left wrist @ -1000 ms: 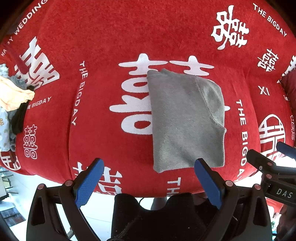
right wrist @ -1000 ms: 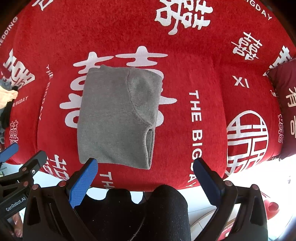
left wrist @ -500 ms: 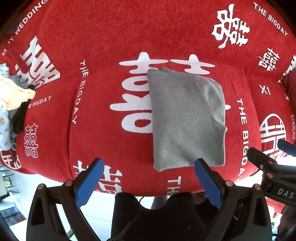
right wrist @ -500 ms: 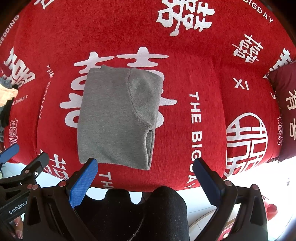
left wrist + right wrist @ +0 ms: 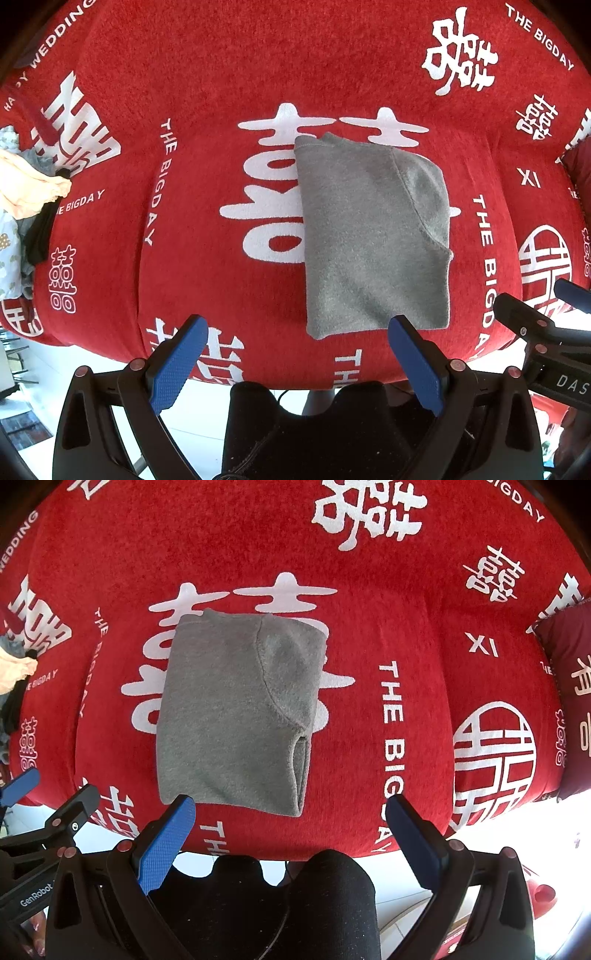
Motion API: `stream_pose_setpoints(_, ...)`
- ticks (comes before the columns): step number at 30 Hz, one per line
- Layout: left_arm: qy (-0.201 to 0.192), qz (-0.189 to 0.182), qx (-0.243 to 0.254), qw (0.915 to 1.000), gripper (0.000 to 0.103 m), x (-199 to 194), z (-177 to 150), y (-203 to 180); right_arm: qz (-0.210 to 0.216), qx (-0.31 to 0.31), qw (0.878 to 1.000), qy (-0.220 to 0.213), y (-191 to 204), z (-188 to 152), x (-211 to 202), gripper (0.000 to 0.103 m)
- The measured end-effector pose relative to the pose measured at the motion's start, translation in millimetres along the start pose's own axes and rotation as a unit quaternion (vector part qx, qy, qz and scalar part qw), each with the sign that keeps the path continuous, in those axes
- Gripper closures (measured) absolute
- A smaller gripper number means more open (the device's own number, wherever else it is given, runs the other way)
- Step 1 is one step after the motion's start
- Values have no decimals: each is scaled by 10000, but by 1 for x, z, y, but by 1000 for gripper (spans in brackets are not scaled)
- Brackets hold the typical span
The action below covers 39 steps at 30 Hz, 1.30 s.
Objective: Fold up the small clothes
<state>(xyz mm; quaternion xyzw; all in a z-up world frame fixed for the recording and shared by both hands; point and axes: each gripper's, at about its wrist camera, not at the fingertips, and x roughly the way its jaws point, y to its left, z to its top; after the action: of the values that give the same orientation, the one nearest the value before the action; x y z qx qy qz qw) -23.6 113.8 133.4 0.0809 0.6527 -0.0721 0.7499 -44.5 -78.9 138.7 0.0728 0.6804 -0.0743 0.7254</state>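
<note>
Nearest the cameras, the left gripper (image 5: 295, 328) hangs with its blue fingers spread wide and nothing between them, and the right gripper (image 5: 290, 808) beside it is spread just the same, also empty. Just beyond their tips, near the front edge of the red cover (image 5: 221, 85) printed with white characters, lies the grey garment (image 5: 369, 240), folded into a neat rectangle and touched by neither gripper. Further off at the left edge sits a heap of clothes (image 5: 22, 192); a dark red cushion (image 5: 569, 657) lies far right.
</note>
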Motion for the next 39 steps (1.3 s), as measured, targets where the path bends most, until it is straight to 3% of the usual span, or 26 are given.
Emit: stream_pose_setpoints(39,-56,98,71,9999,5,0,-1,-4,6,34,10000,31,-1,-1,1,1)
